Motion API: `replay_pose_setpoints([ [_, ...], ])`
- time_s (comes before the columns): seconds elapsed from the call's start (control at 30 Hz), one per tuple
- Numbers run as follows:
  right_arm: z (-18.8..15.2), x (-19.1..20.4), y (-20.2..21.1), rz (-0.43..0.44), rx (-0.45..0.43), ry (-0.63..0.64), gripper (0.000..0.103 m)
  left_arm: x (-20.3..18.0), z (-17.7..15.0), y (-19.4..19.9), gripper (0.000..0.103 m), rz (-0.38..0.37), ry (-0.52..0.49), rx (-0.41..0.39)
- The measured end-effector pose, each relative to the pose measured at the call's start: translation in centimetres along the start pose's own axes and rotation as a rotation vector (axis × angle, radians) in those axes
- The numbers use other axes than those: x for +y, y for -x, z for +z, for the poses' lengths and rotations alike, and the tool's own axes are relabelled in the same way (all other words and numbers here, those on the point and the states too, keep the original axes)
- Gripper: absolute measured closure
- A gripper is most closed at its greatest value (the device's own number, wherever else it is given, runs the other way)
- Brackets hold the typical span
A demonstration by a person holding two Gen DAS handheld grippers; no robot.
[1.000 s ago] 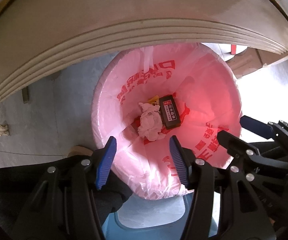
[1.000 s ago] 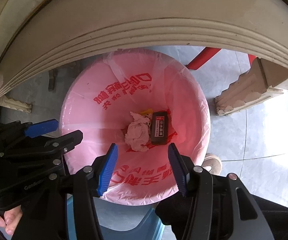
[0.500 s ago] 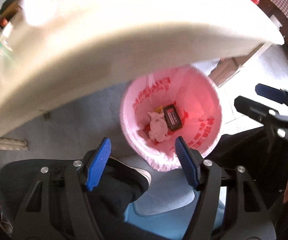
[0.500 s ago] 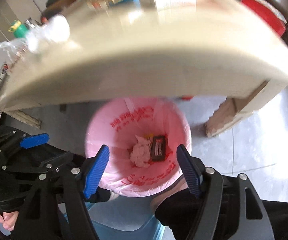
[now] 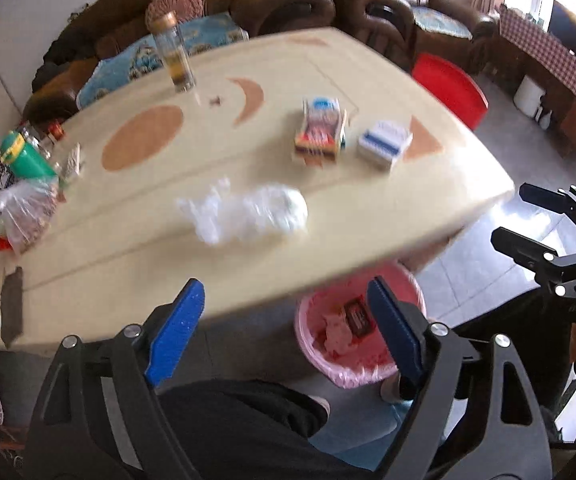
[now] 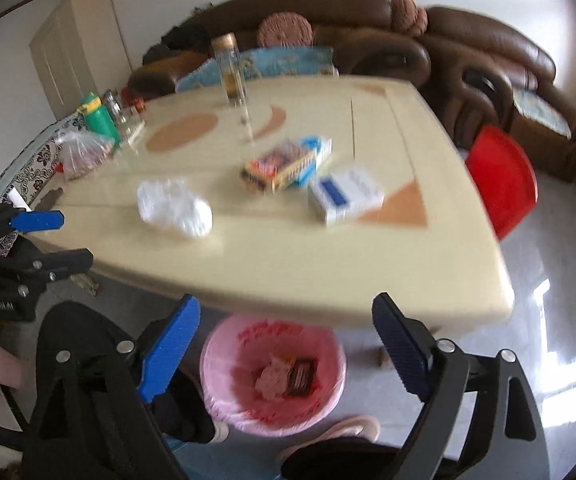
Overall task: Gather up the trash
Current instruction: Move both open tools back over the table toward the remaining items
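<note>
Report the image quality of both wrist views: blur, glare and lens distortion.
Left wrist view: motion blur smears the crumpled white plastic and the boxes; the table edge bows from the fisheye; window light washes out the upper right. Right wrist view: the same blur on the tabletop items, bright glare patches on the floor at right, dark lens border in the corners.

Table: a cream table top (image 6: 288, 264) with orange shapes inlaid is seen.
Near edge: a crumpled white plastic bag (image 6: 174, 208) is laid there.
Middle: a colourful box (image 6: 278, 166) and a blue-and-white box (image 6: 345, 198) are set close together.
Far side: a tall glass bottle (image 6: 234, 72) is stood upright.
Left end: a green bottle (image 6: 98, 116) and a clear bag (image 6: 82, 154) are kept.
Floor: a pink-lined bin (image 6: 274, 376) is stood on grey tiles (image 6: 547, 320), partly under the table's edge.
</note>
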State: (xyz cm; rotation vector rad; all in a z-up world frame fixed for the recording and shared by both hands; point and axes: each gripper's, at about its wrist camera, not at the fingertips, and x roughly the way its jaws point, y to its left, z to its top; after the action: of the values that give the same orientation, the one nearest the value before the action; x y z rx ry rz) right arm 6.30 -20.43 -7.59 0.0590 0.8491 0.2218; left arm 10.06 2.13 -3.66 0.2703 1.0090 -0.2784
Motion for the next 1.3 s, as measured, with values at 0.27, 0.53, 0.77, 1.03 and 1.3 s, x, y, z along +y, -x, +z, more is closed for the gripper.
replay_pose_setpoints([
  [0.27,5.5,-1.1,-0.5,0.07,0.004,-0.003,0.015,1.3,4.1,0.1,0.021,-0.011,-0.032,-0.003],
  [0.53,11.5,-0.9,-4.5,0.141,0.096,-0.037,0.015,1.2,7.5,-3.2,0.02,-0.063,-0.256,0.054],
  [0.77,15.4,-0.1,-8.5,0.142,0.158,-0.068,0.015,2.5,8.5,-6.9,0.02,-0.08,-0.344,0.145],
  [1.03,17.0,1.1,-13.6,0.112,0.264,-0.103,0.015,2.8,8.0,-9.3,0.02,-0.109,-0.51,0.171],
  [1.3,17.0,1.0,-18.4,0.061,0.392,-0.176,0.015,2.6,8.0,-13.0,0.02,-0.171,-0.608,0.212],
])
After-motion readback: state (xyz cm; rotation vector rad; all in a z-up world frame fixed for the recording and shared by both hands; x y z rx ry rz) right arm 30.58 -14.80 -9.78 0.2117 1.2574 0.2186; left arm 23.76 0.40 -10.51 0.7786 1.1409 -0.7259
